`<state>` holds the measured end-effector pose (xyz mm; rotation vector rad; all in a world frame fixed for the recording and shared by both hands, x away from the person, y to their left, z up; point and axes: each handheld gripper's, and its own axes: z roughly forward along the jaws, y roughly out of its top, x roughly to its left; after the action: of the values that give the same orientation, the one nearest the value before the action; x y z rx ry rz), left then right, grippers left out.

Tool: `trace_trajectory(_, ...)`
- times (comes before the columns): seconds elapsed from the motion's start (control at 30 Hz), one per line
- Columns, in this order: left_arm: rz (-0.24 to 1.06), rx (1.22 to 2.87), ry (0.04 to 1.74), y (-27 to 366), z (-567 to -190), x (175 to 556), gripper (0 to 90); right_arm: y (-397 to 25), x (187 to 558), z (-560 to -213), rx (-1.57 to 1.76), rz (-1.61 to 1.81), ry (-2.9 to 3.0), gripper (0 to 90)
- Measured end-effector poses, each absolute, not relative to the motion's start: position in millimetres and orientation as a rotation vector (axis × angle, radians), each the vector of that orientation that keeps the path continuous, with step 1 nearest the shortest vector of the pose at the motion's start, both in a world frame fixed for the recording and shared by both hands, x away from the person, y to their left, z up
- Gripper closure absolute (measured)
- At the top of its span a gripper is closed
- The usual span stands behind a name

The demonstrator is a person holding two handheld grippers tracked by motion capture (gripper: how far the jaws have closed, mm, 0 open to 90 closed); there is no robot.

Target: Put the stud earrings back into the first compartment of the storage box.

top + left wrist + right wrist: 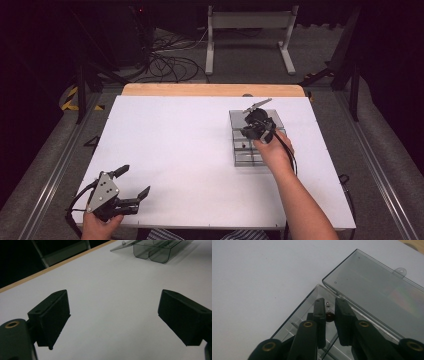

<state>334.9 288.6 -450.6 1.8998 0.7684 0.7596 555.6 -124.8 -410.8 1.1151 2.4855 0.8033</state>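
Observation:
A clear plastic compartment box (pixel 248 158) lies on the white table (pixel 180 150) at the right, its lid (pixel 258 104) tilted open at the far side. My right gripper (pixel 253 130) hangs over the box's far end. In the right gripper view its jaws (pixel 329 303) stand close together inside a compartment, with a small dark round part (pixel 329 317) pinched between them; the open lid (pixel 377 295) lies just beyond. My left gripper (pixel 136 181) rests low at the near left corner, open and holding nothing (pixel 113 315). The box (pixel 152 252) is far ahead of it.
A wooden strip (pixel 212 90) runs along the table's far edge. Beyond it on the floor are cables (pixel 165 62) and a metal stand (pixel 250 35). Another small dark speck (pixel 243 145) sits in a nearer compartment of the box.

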Motion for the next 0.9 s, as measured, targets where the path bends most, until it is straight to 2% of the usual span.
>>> trace_trajectory(0.73, 0.760, 1.905, 0.767, 288.7, -450.8, 335.1, 11.1, -122.5, 572.2, -434.5, 1.163, 0.645, 2.566, 79.1)
trace_trajectory(0.9, 0.758, 1.904, 0.768, 289.1, -450.7, 335.0, 11.0, -121.1, 572.9, -435.8, 1.152, 0.645, 2.566, 71.4)
